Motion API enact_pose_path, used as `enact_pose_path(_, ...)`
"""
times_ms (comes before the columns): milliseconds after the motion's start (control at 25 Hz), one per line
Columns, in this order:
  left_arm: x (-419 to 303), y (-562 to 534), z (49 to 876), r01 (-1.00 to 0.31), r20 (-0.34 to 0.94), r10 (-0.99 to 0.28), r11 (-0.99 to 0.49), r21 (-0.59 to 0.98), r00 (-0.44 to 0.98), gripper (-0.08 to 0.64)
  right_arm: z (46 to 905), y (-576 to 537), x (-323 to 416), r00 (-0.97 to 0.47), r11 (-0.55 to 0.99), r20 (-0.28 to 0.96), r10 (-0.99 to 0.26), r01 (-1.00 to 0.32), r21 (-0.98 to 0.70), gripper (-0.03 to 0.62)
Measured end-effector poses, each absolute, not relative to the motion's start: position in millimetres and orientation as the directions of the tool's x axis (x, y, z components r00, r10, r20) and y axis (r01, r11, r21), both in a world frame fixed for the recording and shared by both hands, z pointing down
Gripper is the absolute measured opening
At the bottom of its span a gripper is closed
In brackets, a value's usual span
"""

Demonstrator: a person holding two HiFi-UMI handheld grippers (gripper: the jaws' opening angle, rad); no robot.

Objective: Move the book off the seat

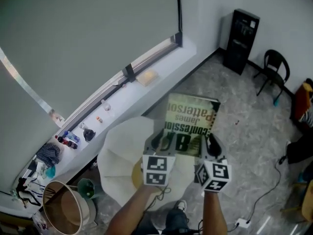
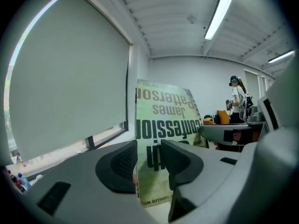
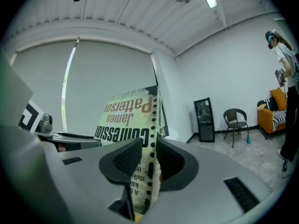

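A grey blind (image 1: 88,33) and marble floor (image 1: 249,131) frame the white seat (image 1: 120,155). The book (image 1: 191,117) is lifted above its edge, long axis running away from the jaws. The left gripper (image 1: 163,142) and right gripper (image 1: 211,144) are both clamped on its near end, side by side.

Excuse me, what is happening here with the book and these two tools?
A person holds a pale green paperback book with two hand-held tools. The left tool is shut on the left part of its near edge, and the right tool is shut on the right part. The book is up in the air, not resting on the white round seat below. It is off the seat but not yet set down anywhere.
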State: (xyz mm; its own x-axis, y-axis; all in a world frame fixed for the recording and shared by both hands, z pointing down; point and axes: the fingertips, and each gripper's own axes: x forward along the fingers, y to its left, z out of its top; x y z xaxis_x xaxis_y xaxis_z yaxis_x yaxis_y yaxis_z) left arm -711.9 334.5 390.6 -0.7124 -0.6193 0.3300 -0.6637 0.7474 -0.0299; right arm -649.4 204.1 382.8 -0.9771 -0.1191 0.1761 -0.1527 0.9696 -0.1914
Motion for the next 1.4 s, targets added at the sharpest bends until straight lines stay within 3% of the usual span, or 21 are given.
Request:
enact_pose_path(360, -676.6, 331.6, 331.4, -0.604, 0.249, -0.581, 0.796, -0.024, -0.775, 0.163, 320.1, 198.6, -622.6, -0.994, 0.990, 0.099, -0.055, -0.067, -0.124, 0.107)
enact_pose_path(600, -643.3, 324.4, 319.5, -0.637, 0.216, -0.621, 0.770, -0.009, -0.754, 0.163, 303.4, 194.0, -583.1, -0.992, 0.991, 0.081, -0.097, -0.104, -0.087, 0.107)
enact_pose_path(1080, -563.2, 297.9, 286.1, -0.838, 0.143, -0.832, 0.545, 0.021, -0.537, 0.163, 268.5, 191.8, -468.1, -0.924, 0.924, 0.058, -0.378, -0.380, -0.042, 0.107)
enact_pose_path(1400, -450.1, 217.3, 282.8, -0.955, 0.118, -0.950, 0.295, 0.041, -0.288, 0.163, 259.1, 142.6, -329.3, -0.778, 0.780, 0.048, -0.626, -0.626, 0.012, 0.107)
